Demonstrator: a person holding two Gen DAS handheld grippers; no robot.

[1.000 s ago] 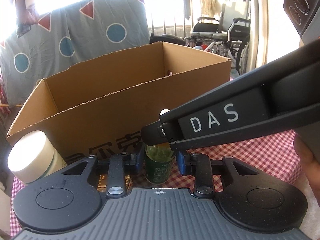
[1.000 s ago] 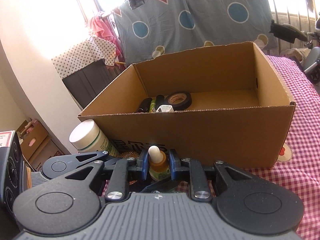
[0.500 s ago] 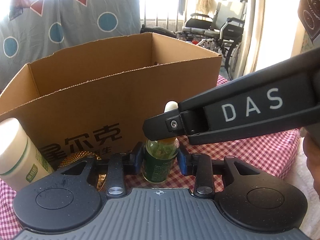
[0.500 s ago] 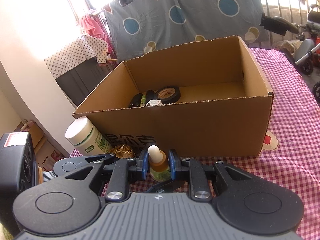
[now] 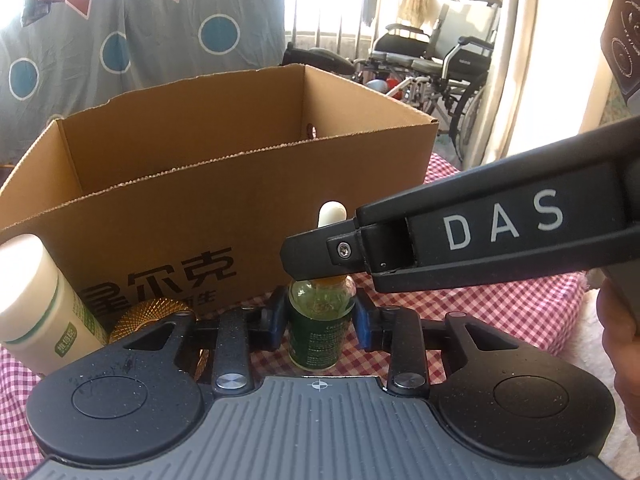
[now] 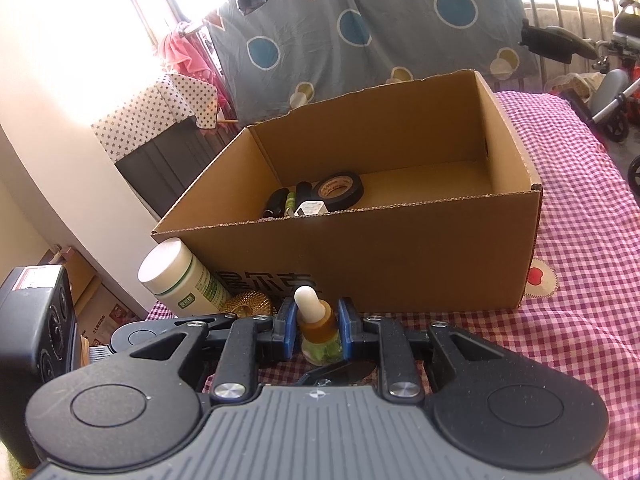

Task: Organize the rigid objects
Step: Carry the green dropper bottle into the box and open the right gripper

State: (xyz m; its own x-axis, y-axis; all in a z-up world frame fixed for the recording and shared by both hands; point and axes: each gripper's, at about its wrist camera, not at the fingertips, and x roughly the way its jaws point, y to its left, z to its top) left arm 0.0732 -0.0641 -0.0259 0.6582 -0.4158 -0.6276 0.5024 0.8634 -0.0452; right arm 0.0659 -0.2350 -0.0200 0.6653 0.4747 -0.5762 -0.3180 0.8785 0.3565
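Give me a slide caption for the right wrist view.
Right gripper clamps dropper bottle before open cardboard box holding black tape.

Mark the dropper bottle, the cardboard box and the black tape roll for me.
dropper bottle (image 5: 318,330): left wrist view, green label.
cardboard box (image 6: 400,264): right wrist view, near outer wall.
black tape roll (image 6: 340,189): right wrist view, upper face, inside the box.
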